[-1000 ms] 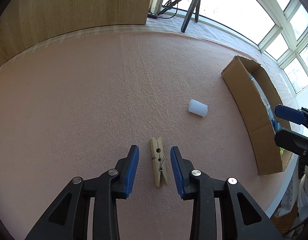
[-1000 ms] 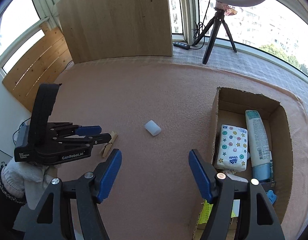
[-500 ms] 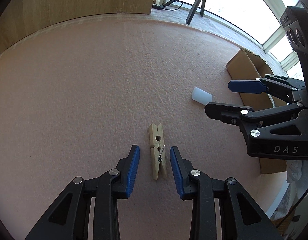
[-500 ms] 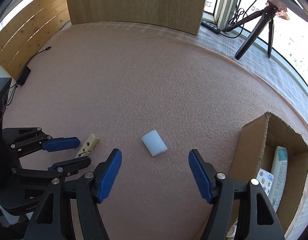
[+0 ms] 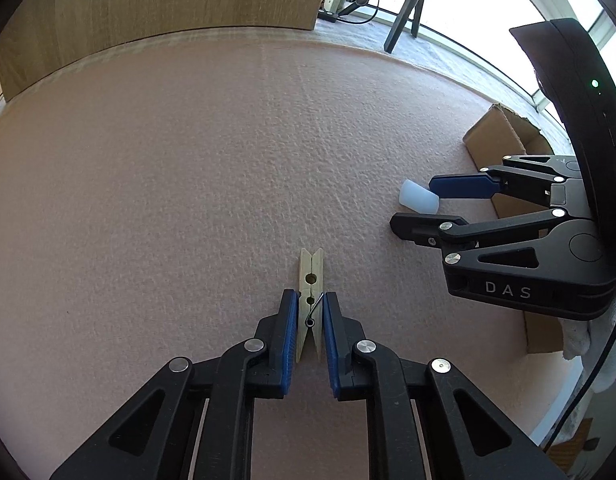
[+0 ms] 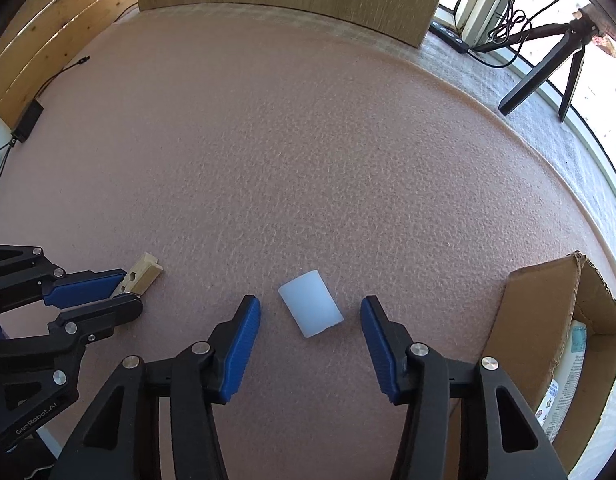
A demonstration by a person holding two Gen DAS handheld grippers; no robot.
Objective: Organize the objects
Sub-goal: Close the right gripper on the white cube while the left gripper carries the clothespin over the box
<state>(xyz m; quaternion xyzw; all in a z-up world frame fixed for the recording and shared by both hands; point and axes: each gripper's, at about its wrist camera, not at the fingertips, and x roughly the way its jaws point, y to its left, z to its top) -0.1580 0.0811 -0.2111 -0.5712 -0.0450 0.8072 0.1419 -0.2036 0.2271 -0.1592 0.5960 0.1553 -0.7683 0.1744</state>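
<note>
Flat on the pink foam mat (image 6: pixel 308 152): wooden clothespin (image 6: pixel 142 274) to the left, small white plastic cylinder (image 6: pixel 310 304) right of it. Further right, open cardboard box (image 6: pixel 540 320) (holding probably a bottle (image 6: pixel 568 376)).

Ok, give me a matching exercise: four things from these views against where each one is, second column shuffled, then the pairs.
Things:
1. wooden clothespin
2. white cap
3. cardboard box
4. tripod

Places:
A. by the window
B. lying loose between the closing jaws of the right gripper
C. at the mat's right edge, a bottle inside
D. between the closing jaws of the left gripper

Pairs: 1-D, 2-B, 3-C, 4-A
</note>
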